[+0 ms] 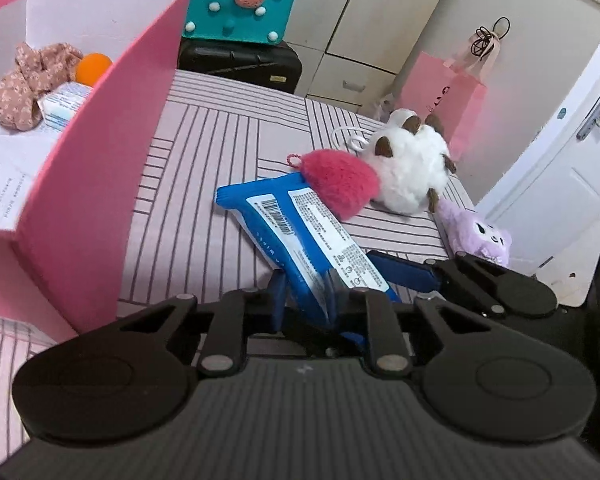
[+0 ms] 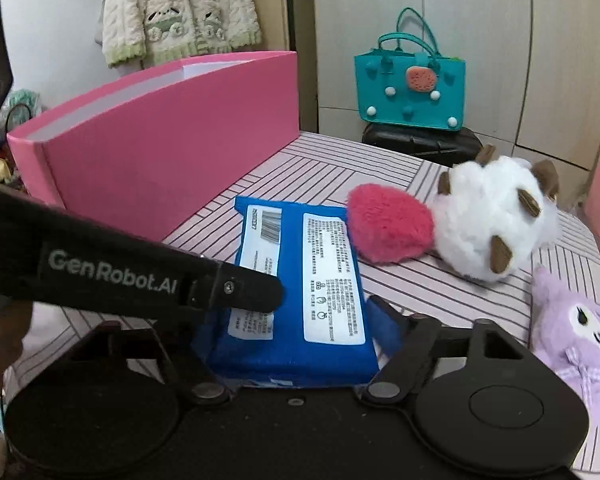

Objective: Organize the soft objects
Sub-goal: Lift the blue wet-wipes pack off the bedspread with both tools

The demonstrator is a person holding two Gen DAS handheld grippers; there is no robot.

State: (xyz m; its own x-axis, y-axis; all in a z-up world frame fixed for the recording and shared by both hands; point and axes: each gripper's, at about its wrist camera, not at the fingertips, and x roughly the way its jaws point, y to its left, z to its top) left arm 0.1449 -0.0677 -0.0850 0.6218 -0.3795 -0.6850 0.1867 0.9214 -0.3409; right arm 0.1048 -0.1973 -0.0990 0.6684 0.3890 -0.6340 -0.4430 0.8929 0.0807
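On the striped bed beside the pink box (image 2: 156, 152), the left gripper (image 1: 304, 304) pinches the blue wipes pack (image 2: 296, 280) by its corner while the right gripper (image 2: 296, 344) straddles it, fingers wide; the thin hold could slip, dropping it.

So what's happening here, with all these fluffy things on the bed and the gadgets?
A person is tidying soft things into the pink box, using hand-held tongs. The left tongs are pinched shut on the near edge of a blue wipes pack, tilting it up off the striped bedcover. The right tongs straddle the same pack, which fills the gap between them. A red fluffy heart, a white plush and a purple plush still wait on the bed.
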